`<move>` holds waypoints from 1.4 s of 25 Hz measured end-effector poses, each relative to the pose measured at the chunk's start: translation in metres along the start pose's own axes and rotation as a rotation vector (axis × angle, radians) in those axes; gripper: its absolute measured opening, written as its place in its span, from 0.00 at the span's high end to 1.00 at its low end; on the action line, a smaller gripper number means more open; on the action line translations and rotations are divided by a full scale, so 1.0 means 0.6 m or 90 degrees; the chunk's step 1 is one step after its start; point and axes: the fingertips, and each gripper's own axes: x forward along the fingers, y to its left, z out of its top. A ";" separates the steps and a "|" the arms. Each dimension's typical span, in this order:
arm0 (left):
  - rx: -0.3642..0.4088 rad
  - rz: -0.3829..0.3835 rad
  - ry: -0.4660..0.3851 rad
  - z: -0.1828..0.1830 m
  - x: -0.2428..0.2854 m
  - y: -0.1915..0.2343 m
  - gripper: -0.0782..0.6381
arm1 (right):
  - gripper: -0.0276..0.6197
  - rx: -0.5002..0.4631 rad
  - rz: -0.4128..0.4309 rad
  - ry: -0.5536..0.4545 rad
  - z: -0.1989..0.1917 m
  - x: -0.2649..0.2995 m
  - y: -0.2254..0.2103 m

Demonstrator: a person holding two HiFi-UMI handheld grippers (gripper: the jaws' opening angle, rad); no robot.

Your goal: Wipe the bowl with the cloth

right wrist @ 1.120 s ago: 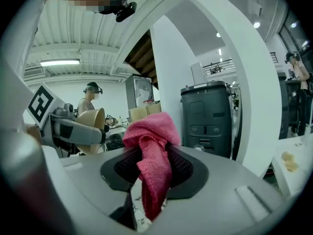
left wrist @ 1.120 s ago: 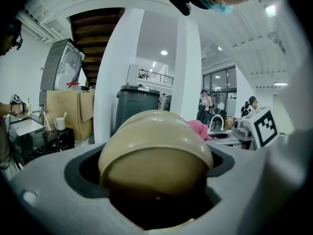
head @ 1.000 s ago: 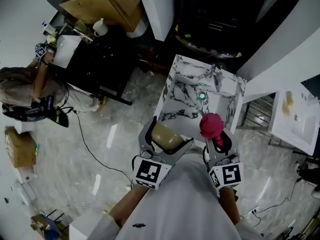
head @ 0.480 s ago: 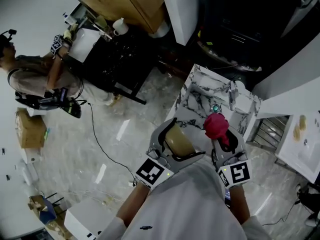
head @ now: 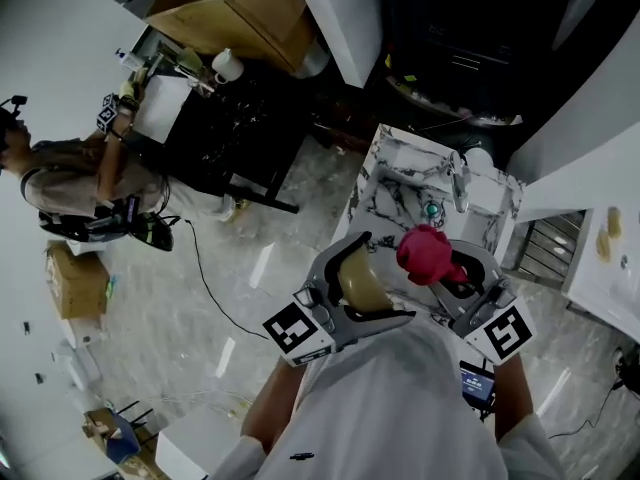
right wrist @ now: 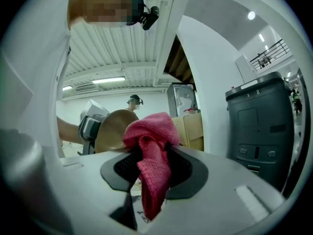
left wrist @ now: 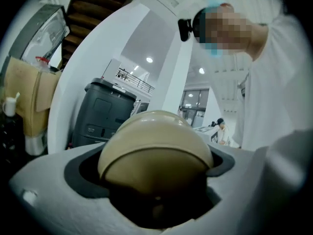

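Observation:
A tan bowl (head: 362,281) is held in the air, with my left gripper (head: 358,276) shut on it. In the left gripper view the bowl (left wrist: 155,151) bulges out between the jaws, its rounded underside toward the camera. My right gripper (head: 449,273) is shut on a pink cloth (head: 426,252), bunched above the jaws close to the right of the bowl. In the right gripper view the pink cloth (right wrist: 150,153) hangs between the jaws and the bowl (right wrist: 113,130) shows just behind it to the left. Whether cloth and bowl touch is unclear.
Below the grippers stands a marble-patterned counter (head: 392,190) with a faucet (head: 456,183). A dark table (head: 235,118) with boxes and a white jug (head: 227,65) is at upper left, where a person (head: 80,183) stands. Cables lie across the glossy floor.
The right gripper has swung its marker cube outward to the right and the cloth has edged left toward the bowl. The left gripper holds the bowl much as before. The head view has shifted slightly.

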 end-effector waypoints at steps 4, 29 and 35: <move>-0.156 -0.166 -0.110 0.035 -0.003 -0.029 0.10 | 0.76 -0.029 0.039 0.011 0.017 -0.011 0.011; -0.407 -0.419 -0.286 0.025 0.032 -0.041 0.10 | 0.75 -0.460 0.236 0.293 0.001 0.002 0.080; -0.449 -0.437 -0.310 0.019 0.036 -0.040 0.10 | 0.75 -0.495 0.322 0.316 -0.025 -0.007 0.118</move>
